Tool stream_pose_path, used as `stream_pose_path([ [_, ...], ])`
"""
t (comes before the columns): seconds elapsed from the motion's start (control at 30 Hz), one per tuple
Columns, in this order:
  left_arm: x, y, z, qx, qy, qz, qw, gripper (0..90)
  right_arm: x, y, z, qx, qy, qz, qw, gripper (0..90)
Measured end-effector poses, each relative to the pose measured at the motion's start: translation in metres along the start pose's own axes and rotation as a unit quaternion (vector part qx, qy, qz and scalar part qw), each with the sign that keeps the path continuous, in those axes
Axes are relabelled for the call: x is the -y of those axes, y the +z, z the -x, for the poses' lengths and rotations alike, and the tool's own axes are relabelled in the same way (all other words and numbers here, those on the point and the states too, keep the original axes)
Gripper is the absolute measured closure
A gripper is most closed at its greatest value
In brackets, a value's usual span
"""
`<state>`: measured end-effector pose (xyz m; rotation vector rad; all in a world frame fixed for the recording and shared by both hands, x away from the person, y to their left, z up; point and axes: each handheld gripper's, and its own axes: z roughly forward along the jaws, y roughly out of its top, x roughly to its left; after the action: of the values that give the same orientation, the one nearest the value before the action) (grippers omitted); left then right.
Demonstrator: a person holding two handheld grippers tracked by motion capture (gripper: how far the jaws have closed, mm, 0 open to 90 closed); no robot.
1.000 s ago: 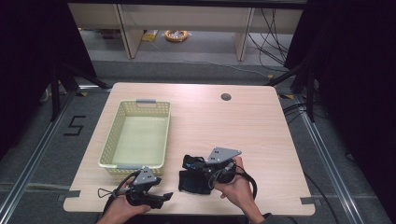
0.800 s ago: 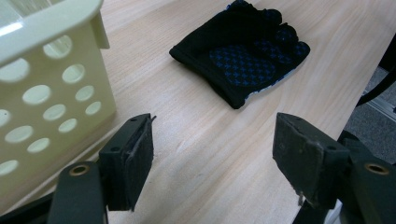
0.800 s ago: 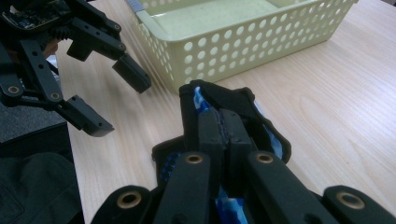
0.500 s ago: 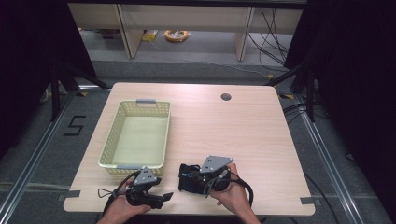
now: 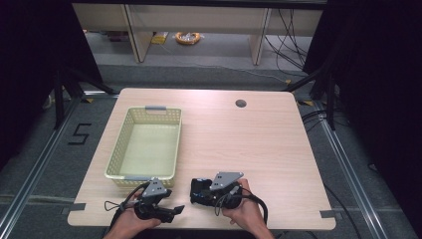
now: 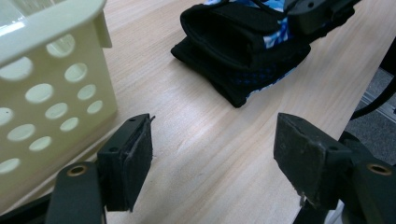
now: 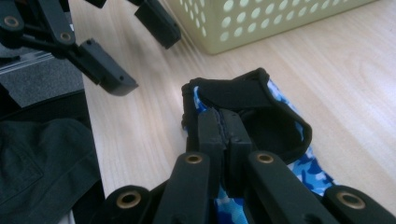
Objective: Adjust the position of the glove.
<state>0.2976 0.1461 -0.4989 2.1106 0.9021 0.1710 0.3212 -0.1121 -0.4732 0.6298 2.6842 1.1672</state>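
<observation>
- Here, the folded cloth (image 5: 200, 190) lies on the table (image 5: 259, 144) near my edge, just to the right of the basket (image 5: 147, 144) and apart from its near corner.
- It is black with a blue camouflage print showing at the folds (image 7: 299, 163); I cannot tell for sure what garment it is.
- My right gripper (image 7: 225, 135) has its jaws pressed together over the cloth. A layer of fabric seems pinched at the tips, but the pads look nearly flush, so if anything is caught it is a thin layer.
- My left gripper (image 6: 215, 163) stands with its jaws wide apart and nothing between them, low over bare wood between the basket wall and the cloth.
- I judge the cloth light and soft. It will sag and unfold the moment I lift it by one point, and the loose end will trail along the table.
- It is not fragile and not slippery; the knit should grip the rubber pads well enough.
- The thick black band (image 6: 233, 32) at the folded end looks like the firmest part, so that is where I would take hold: several layers at once, well inside the edge.
- A second hold with the left gripper on the near corner (image 6: 233, 95) would keep the bundle from opening on the way over the basket rim.
- The risk is snagging that rim with a hanging flap, so I would lift it clear first.
</observation>
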Motion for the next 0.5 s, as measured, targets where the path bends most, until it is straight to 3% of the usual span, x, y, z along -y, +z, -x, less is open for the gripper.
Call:
stream_pose_path([
  [0.1,-0.0001,-0.0004,0.0000,-0.001,0.000,0.001,1.0000,27.9,0.0019,0.0024,0.0002,-0.006,-0.007,-0.001,1.0000,88.9],
  [0.2,-0.0005,-0.0006,-0.0014,0.000,0.011,0.001,0.9999,27.9,0.0030,0.0036,-0.0010,-0.004,0.002,0.000,1.0000,88.8],
  [0.27,0.0000,0.0000,0.0002,-0.001,-0.001,0.001,1.0000,27.9,0.0034,0.0046,-0.0008,-0.007,-0.002,0.000,1.0000,88.5],
  [0.4,-0.0002,0.0009,0.0005,-0.001,0.002,0.007,1.0000,27.9,0.0050,0.0077,-0.0004,-0.011,-0.005,-0.001,0.9999,87.8],
  [0.47,-0.0002,0.0004,-0.0010,-0.005,0.009,-0.001,0.9999,27.9,0.0070,0.0099,-0.0009,-0.010,0.006,-0.010,0.9999,86.2],
  [0.5,0.0002,0.0012,0.0006,-0.001,-0.004,0.004,1.0000,27.9,0.0076,0.0107,-0.0002,-0.014,0.003,-0.013,0.9998,85.2],
])
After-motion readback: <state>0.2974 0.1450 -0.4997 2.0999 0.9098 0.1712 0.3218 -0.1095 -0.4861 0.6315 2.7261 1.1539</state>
